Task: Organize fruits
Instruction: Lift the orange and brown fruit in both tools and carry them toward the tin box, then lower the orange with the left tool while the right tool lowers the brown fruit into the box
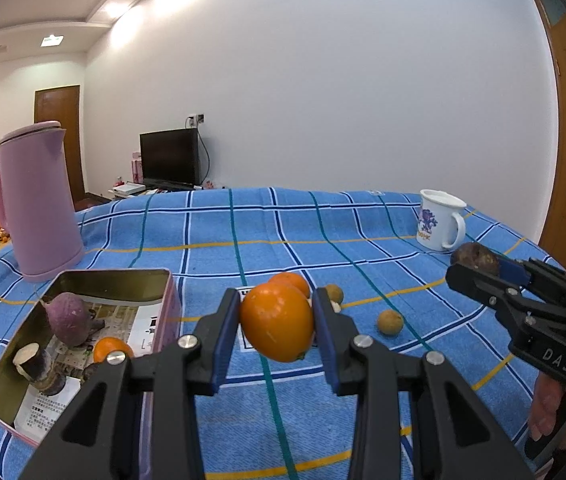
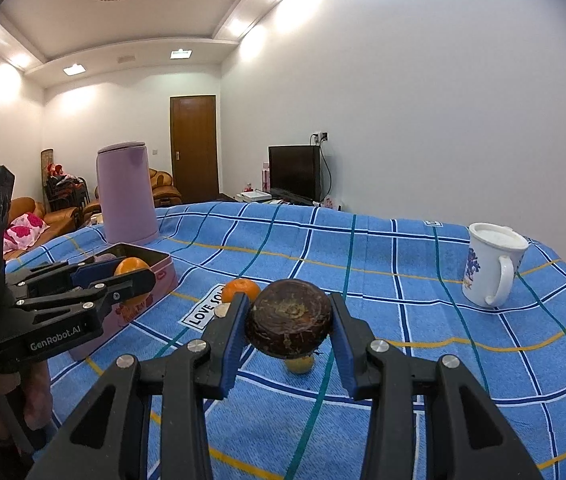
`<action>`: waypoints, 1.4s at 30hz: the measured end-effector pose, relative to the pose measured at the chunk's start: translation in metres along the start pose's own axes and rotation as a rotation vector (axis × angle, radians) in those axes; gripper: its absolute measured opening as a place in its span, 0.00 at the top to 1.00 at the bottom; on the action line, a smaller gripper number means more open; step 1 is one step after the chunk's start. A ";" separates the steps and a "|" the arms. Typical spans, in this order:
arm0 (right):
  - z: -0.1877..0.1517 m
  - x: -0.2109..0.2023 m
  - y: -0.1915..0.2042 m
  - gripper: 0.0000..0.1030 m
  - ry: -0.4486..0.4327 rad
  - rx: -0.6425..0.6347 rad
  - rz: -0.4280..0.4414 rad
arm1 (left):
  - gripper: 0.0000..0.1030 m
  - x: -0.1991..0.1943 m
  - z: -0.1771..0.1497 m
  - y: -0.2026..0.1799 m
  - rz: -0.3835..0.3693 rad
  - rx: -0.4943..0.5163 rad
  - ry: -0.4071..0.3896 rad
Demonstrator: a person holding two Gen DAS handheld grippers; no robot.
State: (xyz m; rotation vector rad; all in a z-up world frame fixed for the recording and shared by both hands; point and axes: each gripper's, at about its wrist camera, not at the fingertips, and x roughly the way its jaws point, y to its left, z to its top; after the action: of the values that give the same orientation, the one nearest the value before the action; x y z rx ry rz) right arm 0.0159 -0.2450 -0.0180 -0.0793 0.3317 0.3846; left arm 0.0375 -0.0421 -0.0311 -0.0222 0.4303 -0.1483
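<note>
My left gripper (image 1: 277,322) is shut on an orange (image 1: 277,322), held above the blue checked cloth just right of the pink tin (image 1: 171,292). The tin holds a purple root (image 1: 67,316), a cut dark root piece (image 1: 37,366) and another orange (image 1: 109,350). My right gripper (image 2: 289,324) is shut on a dark brown round fruit (image 2: 289,324) over the cloth. In the left wrist view this gripper (image 1: 479,266) hangs at the right. A second orange (image 1: 293,282) and two small tan fruits (image 1: 390,322) lie on the cloth.
A tall pink kettle (image 1: 37,204) stands behind the tin at the back left. A white mug (image 1: 439,220) stands at the back right. A small yellow fruit (image 2: 299,364) lies under the right gripper. A person's hand (image 1: 545,408) grips the right tool's handle.
</note>
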 end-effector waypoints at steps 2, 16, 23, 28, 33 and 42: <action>0.001 0.002 0.003 0.60 0.000 0.001 0.004 | 0.63 0.000 0.000 0.002 0.006 -0.002 0.000; 0.007 0.020 0.028 0.60 -0.003 -0.005 0.047 | 0.63 0.002 0.002 0.011 0.027 -0.023 0.003; 0.008 0.028 0.041 0.60 0.001 -0.008 0.065 | 0.63 0.002 0.001 0.021 0.046 -0.033 0.005; 0.010 0.034 0.056 0.60 0.006 -0.020 0.088 | 0.63 0.002 0.001 0.030 0.059 -0.039 0.015; 0.012 0.041 0.069 0.60 0.011 -0.033 0.103 | 0.63 0.000 0.000 0.040 0.074 -0.050 0.013; 0.015 0.053 0.084 0.60 0.023 -0.045 0.128 | 0.63 -0.004 -0.001 0.066 0.111 -0.086 0.015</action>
State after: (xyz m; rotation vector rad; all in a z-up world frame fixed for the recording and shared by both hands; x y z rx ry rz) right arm 0.0344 -0.1466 -0.0230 -0.1064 0.3518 0.5184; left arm 0.0424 0.0235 -0.0333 -0.0819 0.4512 -0.0210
